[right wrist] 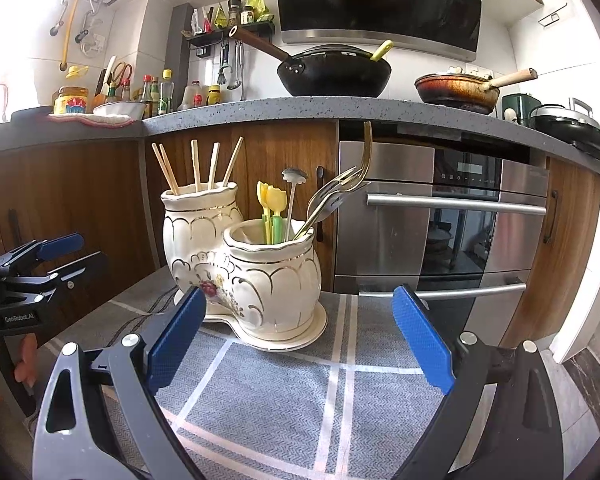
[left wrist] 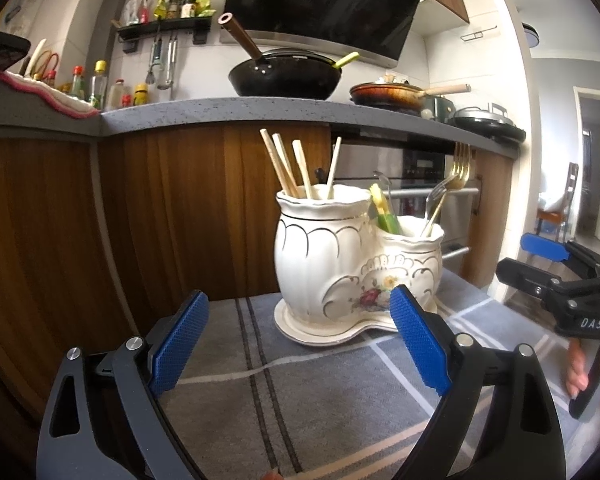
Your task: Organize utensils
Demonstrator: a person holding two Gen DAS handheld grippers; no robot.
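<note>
A white ceramic two-pot utensil holder [left wrist: 340, 264] [right wrist: 244, 268] stands on a grey checked cloth [left wrist: 300, 392] [right wrist: 284, 400]. Its taller pot holds several wooden chopsticks [left wrist: 288, 168] [right wrist: 198, 168]. Its lower pot holds forks [left wrist: 452, 184] [right wrist: 340, 192] and small yellow-green picks [left wrist: 384, 208] [right wrist: 272, 208]. My left gripper [left wrist: 298, 344] is open and empty, just in front of the holder. My right gripper [right wrist: 300, 344] is open and empty, in front of the lower pot. Each gripper shows at the edge of the other's view, the right one [left wrist: 540, 264] and the left one [right wrist: 52, 256].
Wooden cabinets [left wrist: 60, 220] and a steel oven [right wrist: 440, 216] stand behind the cloth. A grey counter [right wrist: 340, 110] above carries a black wok [right wrist: 336, 72], a frying pan [right wrist: 456, 88] and bottles [right wrist: 156, 92].
</note>
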